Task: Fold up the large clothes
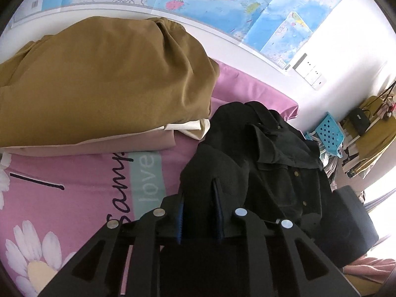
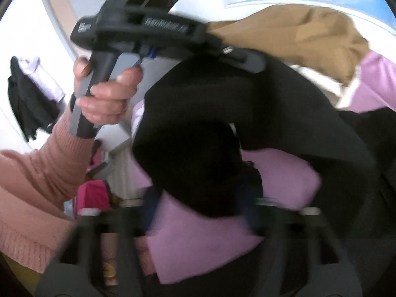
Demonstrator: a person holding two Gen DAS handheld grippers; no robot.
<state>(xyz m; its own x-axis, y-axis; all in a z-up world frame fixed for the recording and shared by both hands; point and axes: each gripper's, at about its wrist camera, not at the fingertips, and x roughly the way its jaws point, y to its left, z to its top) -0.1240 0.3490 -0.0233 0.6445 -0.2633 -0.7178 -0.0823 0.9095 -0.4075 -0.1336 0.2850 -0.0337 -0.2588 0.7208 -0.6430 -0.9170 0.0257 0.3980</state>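
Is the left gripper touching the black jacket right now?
Touching. In the left wrist view, the left gripper has its blue-padded fingers closed on a fold of the black jacket, with the cloth bunched between them and no gap showing.

Left wrist view: close above the pink bedsheet (image 1: 74, 198), angled down toward the wall map (image 1: 222, 7) at 12 o'clock. Right wrist view: blurred, angled down, very close to the black garment (image 2: 210, 136). Both views share this garment (image 1: 247, 148) and the mustard fabric pile (image 1: 99, 79) (image 2: 297, 39).
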